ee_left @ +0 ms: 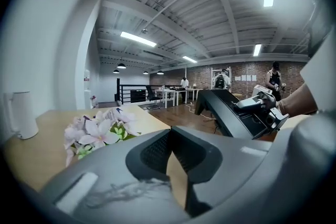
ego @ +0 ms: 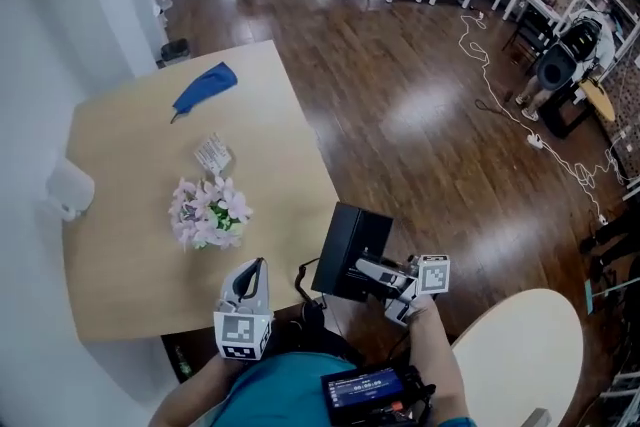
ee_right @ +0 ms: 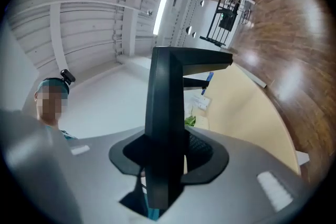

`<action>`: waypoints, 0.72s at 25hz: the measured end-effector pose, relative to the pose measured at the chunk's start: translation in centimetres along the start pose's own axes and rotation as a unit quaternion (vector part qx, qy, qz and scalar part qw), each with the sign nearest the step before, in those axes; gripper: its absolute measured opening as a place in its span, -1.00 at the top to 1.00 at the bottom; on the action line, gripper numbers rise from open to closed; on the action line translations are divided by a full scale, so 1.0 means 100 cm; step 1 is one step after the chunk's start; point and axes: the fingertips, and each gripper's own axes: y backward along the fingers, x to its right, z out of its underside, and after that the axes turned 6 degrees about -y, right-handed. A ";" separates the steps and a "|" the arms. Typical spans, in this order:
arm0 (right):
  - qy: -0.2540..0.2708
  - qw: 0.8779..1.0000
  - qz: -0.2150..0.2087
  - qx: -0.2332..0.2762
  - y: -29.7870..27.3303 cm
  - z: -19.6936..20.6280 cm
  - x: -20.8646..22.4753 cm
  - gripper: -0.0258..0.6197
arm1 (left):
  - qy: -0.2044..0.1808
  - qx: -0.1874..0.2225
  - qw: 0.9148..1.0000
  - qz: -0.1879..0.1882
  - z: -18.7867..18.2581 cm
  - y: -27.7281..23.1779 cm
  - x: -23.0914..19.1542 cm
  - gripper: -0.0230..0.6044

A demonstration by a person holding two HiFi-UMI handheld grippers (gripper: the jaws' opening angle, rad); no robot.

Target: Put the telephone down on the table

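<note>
Right tool [ego: 368, 272] first: its jaws are clamped on the telephone [ego: 346, 245], a black slab standing upright between them and filling the gap from side to side. That's a firm grip, pads pressed on both faces. The telephone hangs in the air just off the near right edge of the worktop [ego: 120, 265], over the dark wooden floor [ego: 430, 135] and touching neither.

Over to the left tool [ego: 252, 273]: its jaw tips are together and nothing is between them, an empty pinch. It sits low over the near edge of the worktop, marker cube facing up, pointing out across the wood.

Just beyond it, a bunch of pale pink flowers [ego: 208, 213] lies near the middle of the worktop. Past the flowers sits a small white packet [ego: 212, 155], just beside them. Further on, near the far edge, lies a blue cloth [ego: 205, 87], well apart from the rest. At the left edge stands a white jug [ego: 68, 190], upright, handle showing.

To the right, part of a round white table [ego: 520, 355] shows at the bottom corner, and a white cable [ego: 500, 85] snakes across the floor further off.
</note>
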 end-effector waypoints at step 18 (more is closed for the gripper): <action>-0.064 0.975 -0.064 -0.201 -0.135 -0.004 0.084 0.45 | 0.004 -0.085 0.989 -0.123 0.016 -0.003 -0.037 0.88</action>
